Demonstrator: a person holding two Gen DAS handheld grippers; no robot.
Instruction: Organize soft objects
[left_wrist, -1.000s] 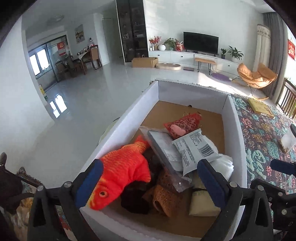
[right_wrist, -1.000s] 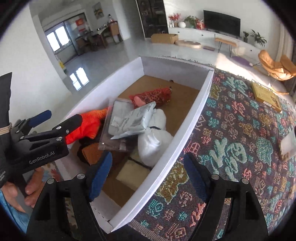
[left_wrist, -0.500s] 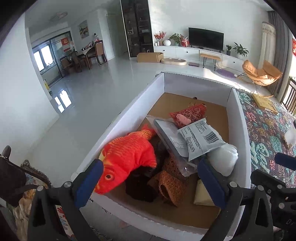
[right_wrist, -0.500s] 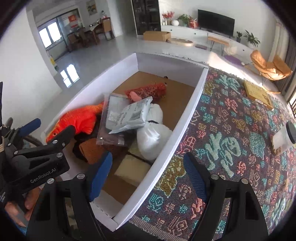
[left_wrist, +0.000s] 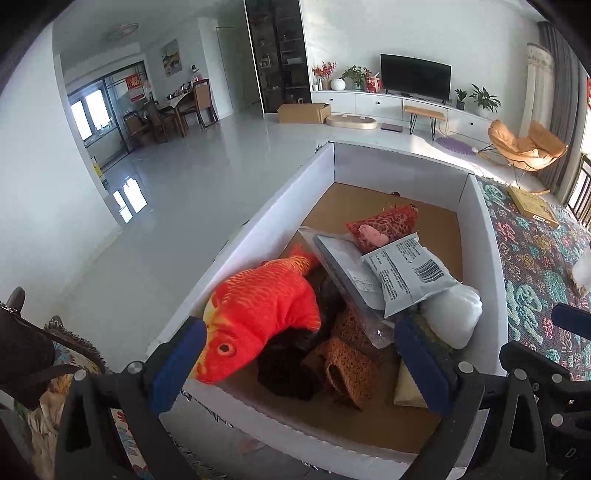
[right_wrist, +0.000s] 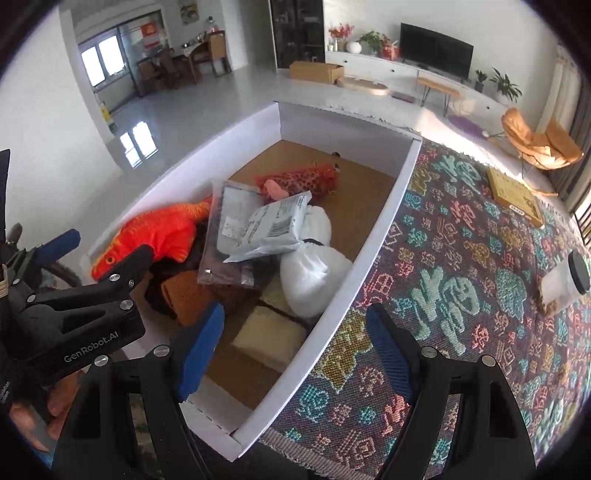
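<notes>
Fingers (left_wrist: 184, 354) of both grippers gape empty above plush scaly fish (left_wrist: 258, 310) in cardboard box (left_wrist: 484, 258).

Soft toys (right_wrist: 155, 236) in white box (right_wrist: 373, 243)

Much of the box's contents lies buried, and the frame edges clip both views.

In the left wrist view the orange fish plush (left_wrist: 266, 306) covers part of a dark soft item (left_wrist: 291, 365) whose shape cannot be made out; the grey mailer (left_wrist: 410, 273) and a clear-wrapped packet (left_wrist: 347, 266) hide most of the white bag (left_wrist: 452, 314) and the woven brown piece (left_wrist: 347, 365). A beige cushion (right_wrist: 273, 338) shows only partly between the right gripper's pads (right_wrist: 201, 347). The mailer's print is too small to read. On the patterned cloth (right_wrist: 461, 295), a white container (right_wrist: 565, 284) is cut off at the right edge. A hand (right_wrist: 33, 417) is mostly hidden behind the left gripper (right_wrist: 79, 258).
</notes>
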